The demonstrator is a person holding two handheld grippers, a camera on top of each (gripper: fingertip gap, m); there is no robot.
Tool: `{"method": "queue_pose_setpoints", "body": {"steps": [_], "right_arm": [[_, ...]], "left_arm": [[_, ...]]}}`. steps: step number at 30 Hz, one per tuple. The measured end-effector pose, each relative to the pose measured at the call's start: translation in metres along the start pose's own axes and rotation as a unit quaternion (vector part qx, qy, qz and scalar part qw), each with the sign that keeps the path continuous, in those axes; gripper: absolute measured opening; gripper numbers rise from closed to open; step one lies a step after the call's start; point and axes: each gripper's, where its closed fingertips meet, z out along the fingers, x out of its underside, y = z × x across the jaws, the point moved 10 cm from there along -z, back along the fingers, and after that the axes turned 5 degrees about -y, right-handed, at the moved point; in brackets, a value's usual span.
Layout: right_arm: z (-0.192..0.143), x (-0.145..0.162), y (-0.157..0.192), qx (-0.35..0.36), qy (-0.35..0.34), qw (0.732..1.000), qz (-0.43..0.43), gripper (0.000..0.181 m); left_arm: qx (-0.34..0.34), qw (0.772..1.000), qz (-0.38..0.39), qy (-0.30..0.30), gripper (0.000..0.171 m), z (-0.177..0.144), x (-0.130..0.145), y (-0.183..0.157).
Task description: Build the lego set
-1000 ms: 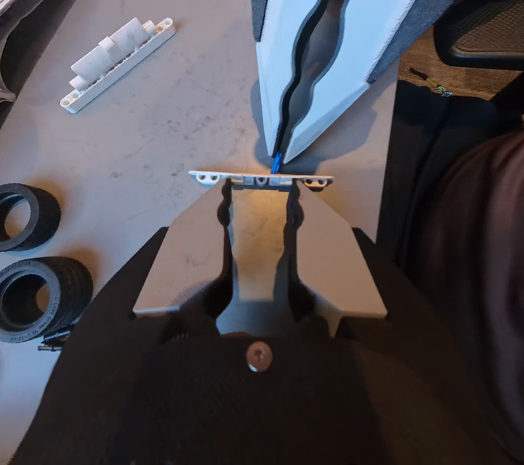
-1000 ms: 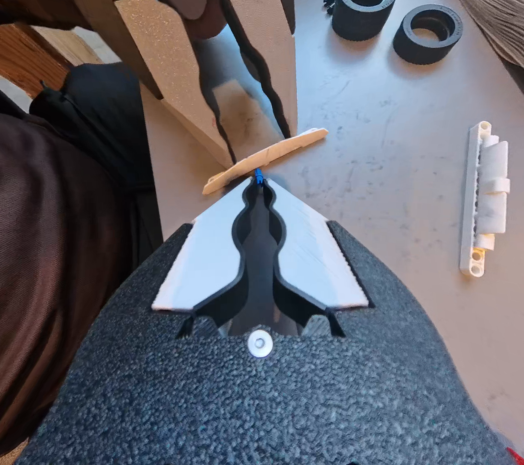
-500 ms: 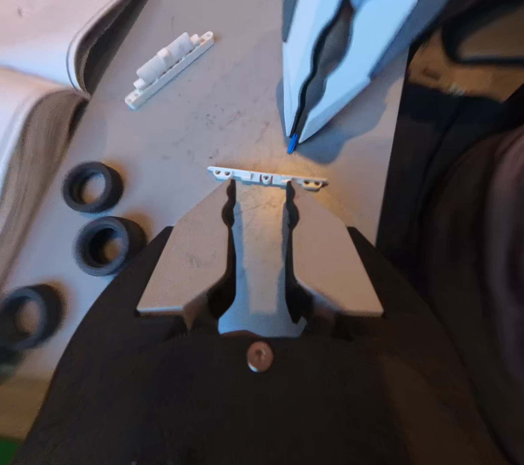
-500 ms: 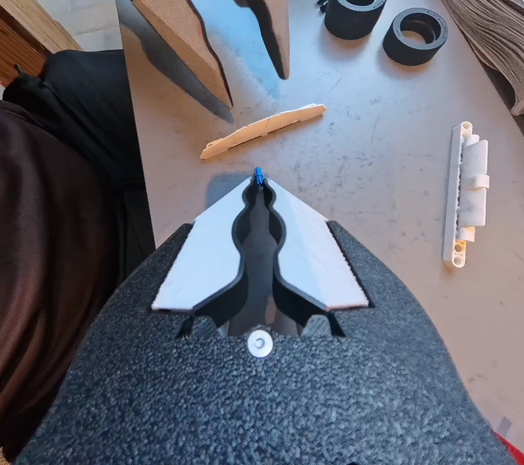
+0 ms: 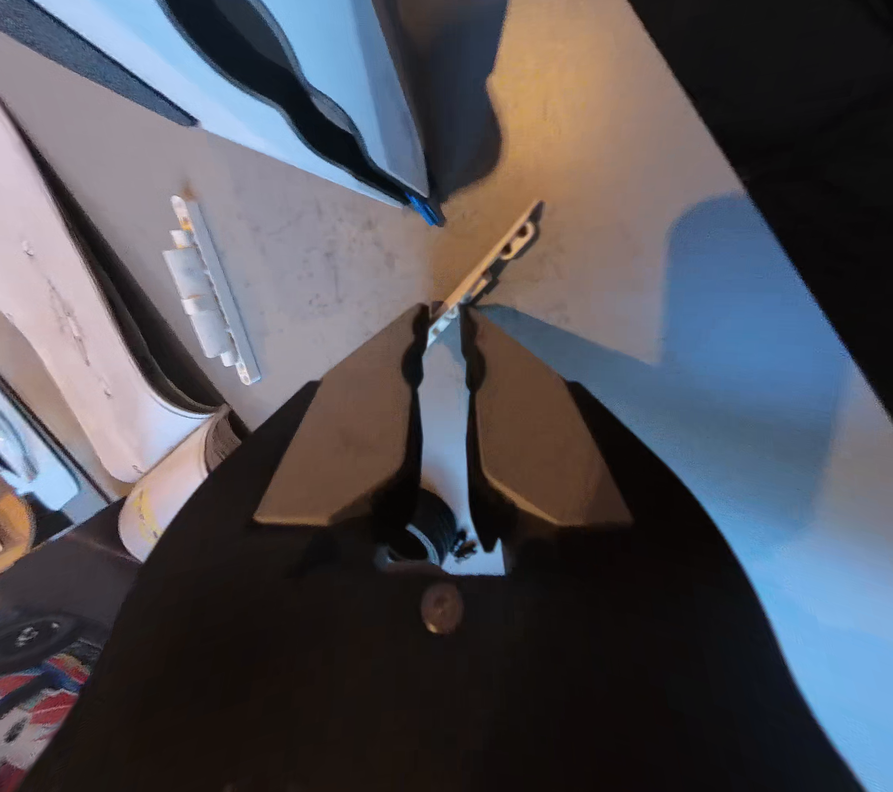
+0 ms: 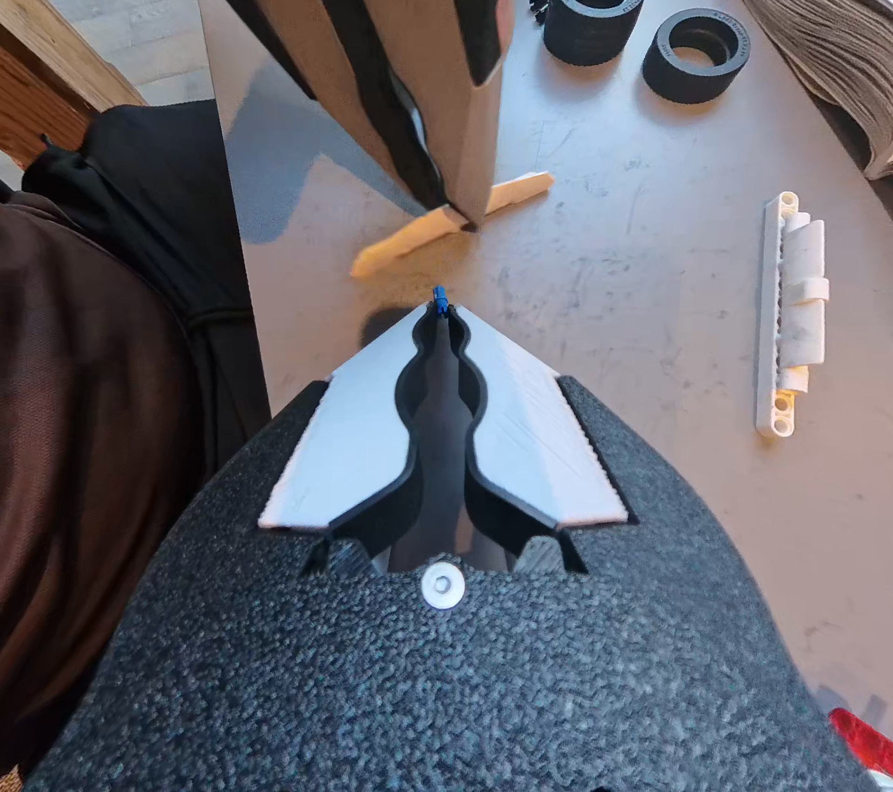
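Left tongs (image 5: 444, 310) narrow, tips now straddling the long white piece (image 6: 512, 194) on the table (image 6: 628, 285); half a second ago they hung wide above it. Closed grip: cannot tell. Right tongs (image 6: 439, 307) pinch the blue pin (image 6: 439, 297) just short of it. Pin insertion looks next.
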Motion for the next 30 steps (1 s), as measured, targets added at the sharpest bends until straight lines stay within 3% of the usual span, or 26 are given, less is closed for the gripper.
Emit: {"method": "queue_pose_setpoints", "body": {"steps": [4,6,8,9,10,12,14,16,23,30], "right_arm": [[-0.003,-0.001,-0.001,0.001,-0.014,1.000,0.004,0.004],[-0.010,-0.002,-0.003,0.003,-0.045,0.999,0.011,0.004],[-0.022,-0.004,-0.007,-0.002,-0.100,0.995,0.025,0.004],[-0.029,-0.006,-0.009,-0.007,-0.131,0.991,0.036,0.004],[-0.036,-0.009,-0.010,-0.019,-0.163,0.985,0.048,0.004],[-0.047,-0.020,-0.012,-0.037,-0.215,0.974,0.065,0.004],[-0.052,-0.034,-0.012,-0.047,-0.235,0.969,0.065,0.004],[-0.049,-0.048,-0.010,-0.047,-0.221,0.972,0.057,0.004],[-0.042,-0.065,0.007,0.017,-0.188,0.982,-0.014,0.004],[-0.041,-0.064,0.007,0.034,-0.182,0.982,-0.024,0.004]], "left_arm": [[-0.030,0.999,-0.016,-0.008,0.005,-0.002,0.004,0.002],[-0.096,0.990,-0.067,-0.082,0.005,-0.013,0.006,0.001],[-0.157,0.957,-0.163,-0.182,0.004,-0.031,0.013,-0.003],[-0.196,0.921,-0.224,-0.253,0.003,-0.042,0.017,-0.005],[-0.217,0.870,-0.293,-0.332,0.002,-0.051,0.022,-0.008],[-0.189,0.754,-0.420,-0.469,0.003,-0.061,0.030,-0.015],[-0.140,0.645,-0.512,-0.549,0.003,-0.058,0.035,-0.019],[-0.100,0.592,-0.548,-0.582,0.003,-0.052,0.035,-0.023],[-0.030,0.530,-0.567,-0.630,0.003,-0.039,0.040,-0.029],[-0.015,0.522,-0.576,-0.629,0.003,-0.031,0.046,-0.029]]}}
